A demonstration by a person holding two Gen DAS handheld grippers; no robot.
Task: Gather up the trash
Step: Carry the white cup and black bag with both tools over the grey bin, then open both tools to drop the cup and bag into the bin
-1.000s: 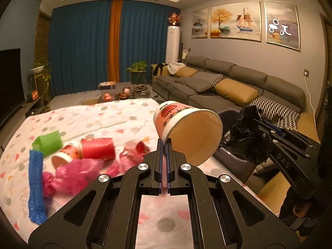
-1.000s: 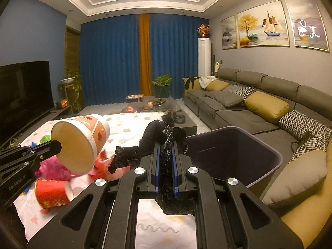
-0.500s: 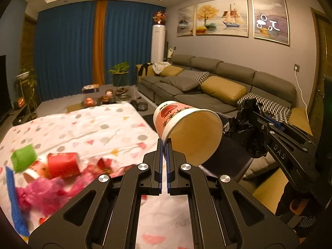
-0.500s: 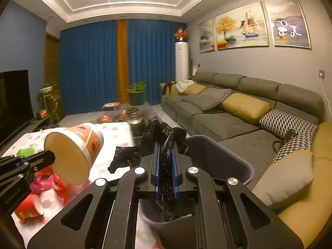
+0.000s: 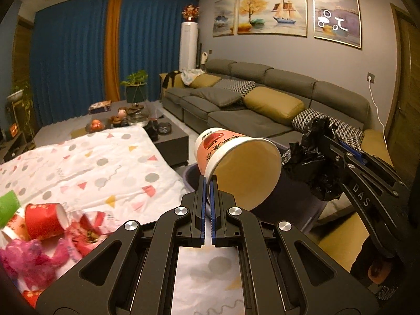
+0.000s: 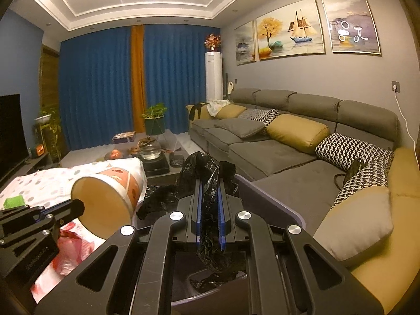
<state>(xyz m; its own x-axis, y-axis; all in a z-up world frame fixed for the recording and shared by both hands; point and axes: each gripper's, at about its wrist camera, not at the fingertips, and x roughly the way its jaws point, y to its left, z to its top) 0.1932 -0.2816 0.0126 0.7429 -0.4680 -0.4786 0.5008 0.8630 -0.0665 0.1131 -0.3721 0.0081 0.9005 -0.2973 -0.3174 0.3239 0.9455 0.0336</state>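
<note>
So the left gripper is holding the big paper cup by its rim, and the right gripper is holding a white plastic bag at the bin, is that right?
Not quite: the bag clamped in the right gripper is black, not white, as the right wrist view shows. The rest holds: the left gripper pinches the paper cup by its rim, beside the bin.

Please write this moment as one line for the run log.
left gripper: shut on cup rim | right gripper: shut on black bag | cup: beside bin, not yet dropped | more trash on table
</note>
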